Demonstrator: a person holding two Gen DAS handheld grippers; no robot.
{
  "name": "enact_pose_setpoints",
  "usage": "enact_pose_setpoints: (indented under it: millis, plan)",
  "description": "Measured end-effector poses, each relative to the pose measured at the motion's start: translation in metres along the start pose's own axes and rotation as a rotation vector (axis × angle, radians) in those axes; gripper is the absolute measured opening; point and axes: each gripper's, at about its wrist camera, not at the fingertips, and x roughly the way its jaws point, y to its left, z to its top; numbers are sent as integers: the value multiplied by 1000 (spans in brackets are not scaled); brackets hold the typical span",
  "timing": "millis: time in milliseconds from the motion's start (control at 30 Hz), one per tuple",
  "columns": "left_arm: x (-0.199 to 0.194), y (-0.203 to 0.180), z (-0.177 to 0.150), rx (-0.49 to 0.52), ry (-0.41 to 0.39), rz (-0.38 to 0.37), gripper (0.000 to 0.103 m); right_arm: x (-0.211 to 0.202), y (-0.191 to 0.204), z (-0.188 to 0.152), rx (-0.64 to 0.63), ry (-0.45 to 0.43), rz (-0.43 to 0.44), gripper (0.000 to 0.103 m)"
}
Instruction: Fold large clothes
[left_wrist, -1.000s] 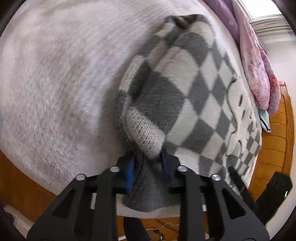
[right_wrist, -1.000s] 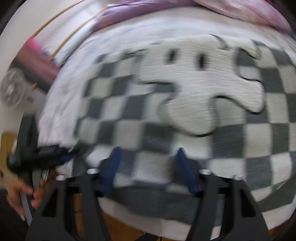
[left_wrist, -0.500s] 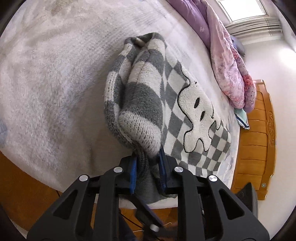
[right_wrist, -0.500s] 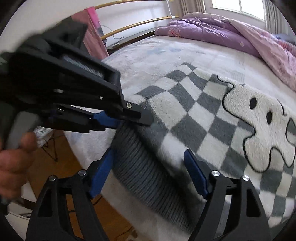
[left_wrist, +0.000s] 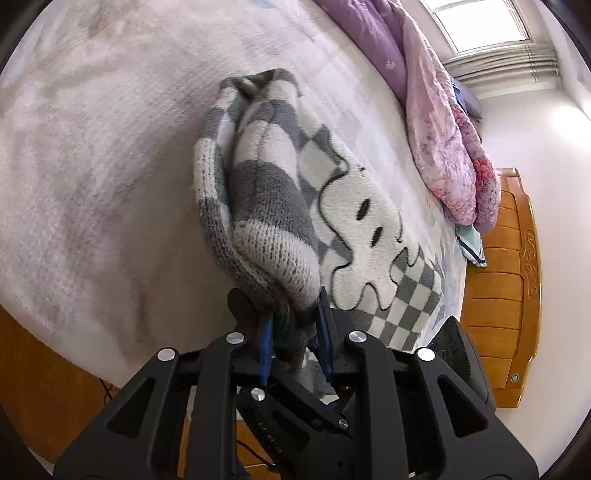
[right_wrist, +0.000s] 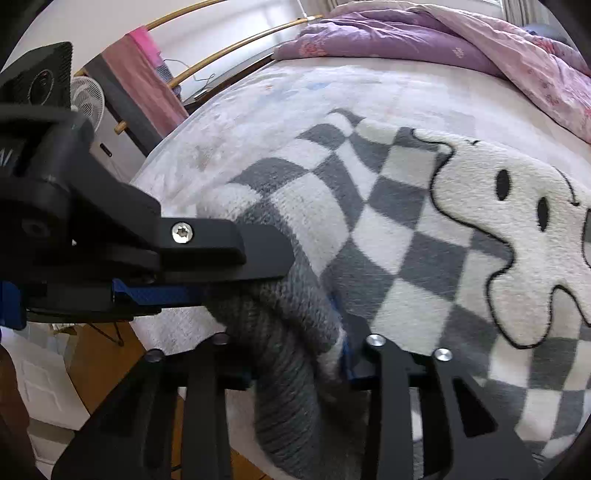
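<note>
The left gripper has its jaws clamped on the bunched grey ribbed hem of the checkered sweater, the knit squeezed between the blue pads. The right gripper sits just beside it at the same corner; its jaws have just been closing, and they now press on a thick roll of that grey ribbing, which hangs down between its fingers. In the right wrist view the left gripper reaches in from the left, its black finger lying across the fold directly above the right gripper's jaws.

From both grips the grey-and-white sweater runs away across the bed, one side doubled over into a long ridge and the white cartoon ghost figure facing up. A purple and pink quilt is heaped along the far edge of the bed, near a wooden headboard.
</note>
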Motion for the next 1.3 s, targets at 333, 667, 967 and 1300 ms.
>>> enact_pose_setpoints:
  millis: [333, 667, 967, 1300]
  plan:
    - [-51, -87, -18, 162, -223, -148, 58, -113, -130, -1, 540, -239, 193, 24]
    - [57, -152, -24, 317, -105, 155, 58, -223, -258, -139, 1138, -533, 287, 24]
    - [196, -206, -62, 521, 139, 290, 65, -196, -319, -246, 1485, -358, 131, 24]
    - [214, -206, -70, 555, 129, 388, 69, -239, -351, -170, 1039, -219, -105, 76]
